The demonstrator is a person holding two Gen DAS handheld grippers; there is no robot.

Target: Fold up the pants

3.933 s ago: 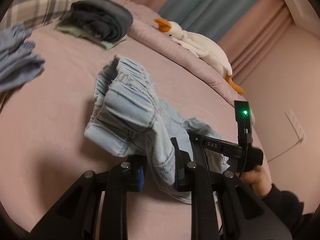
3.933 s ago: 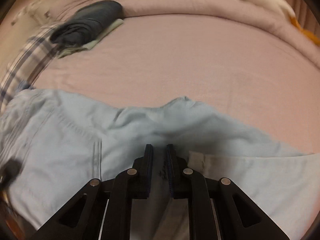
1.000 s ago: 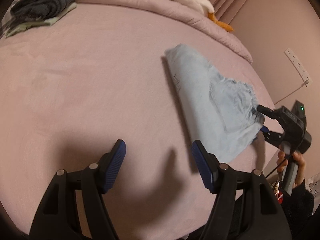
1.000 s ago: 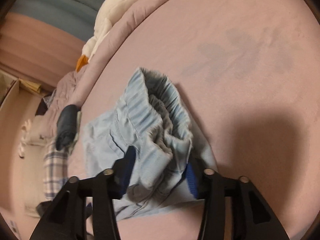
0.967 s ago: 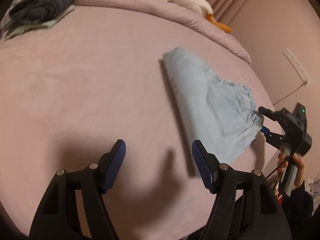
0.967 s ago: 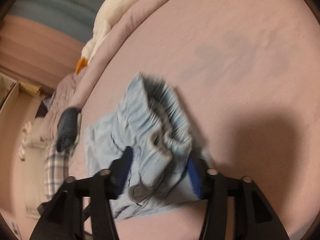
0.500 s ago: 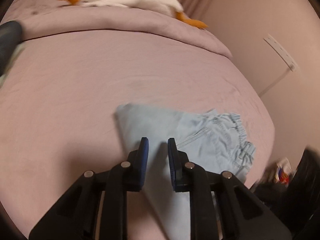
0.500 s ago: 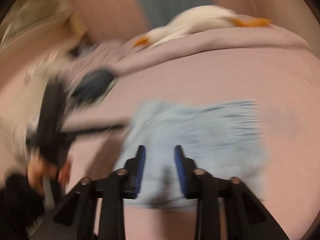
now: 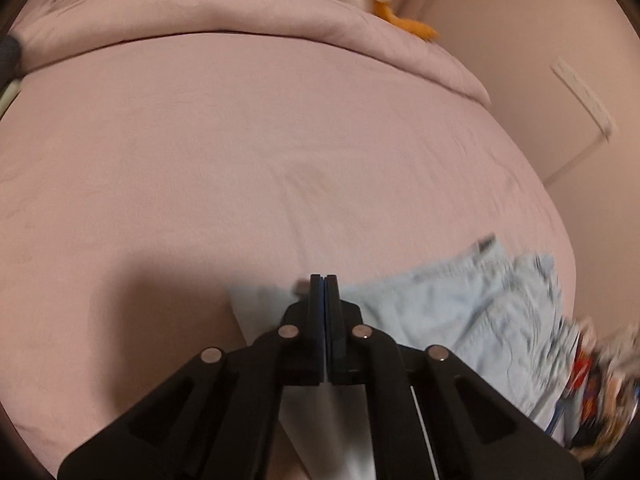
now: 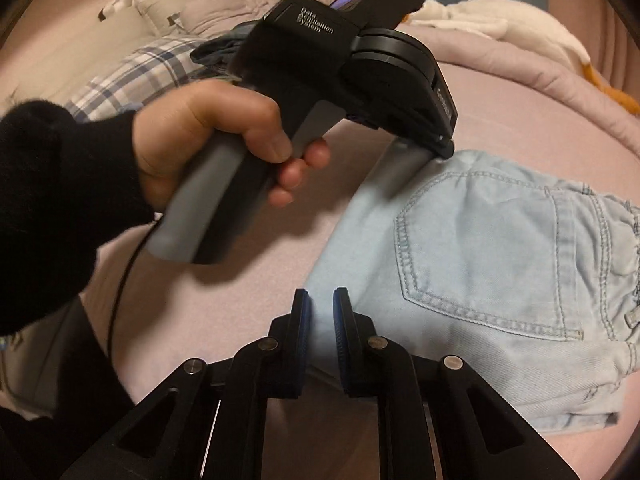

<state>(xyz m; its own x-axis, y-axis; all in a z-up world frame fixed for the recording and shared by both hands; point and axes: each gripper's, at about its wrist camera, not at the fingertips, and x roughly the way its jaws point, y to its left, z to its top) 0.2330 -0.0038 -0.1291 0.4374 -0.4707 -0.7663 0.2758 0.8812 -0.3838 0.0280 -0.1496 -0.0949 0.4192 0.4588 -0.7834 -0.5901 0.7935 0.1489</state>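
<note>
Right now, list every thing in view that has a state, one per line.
Light-blue pants: folded, lying flat on the bed, back pocket up.
Left tool: shut, tips at the pants' folded edge.
Right tool: closing, a narrow gap left, at the pants' near edge.
Plush goose: lying on the duvet.

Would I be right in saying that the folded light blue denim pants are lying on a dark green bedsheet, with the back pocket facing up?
Not quite: the bedsheet is pale pink, not dark green. The right wrist view shows the folded light blue denim pants lying on it with the stitched back pocket facing up, as you said.
</note>
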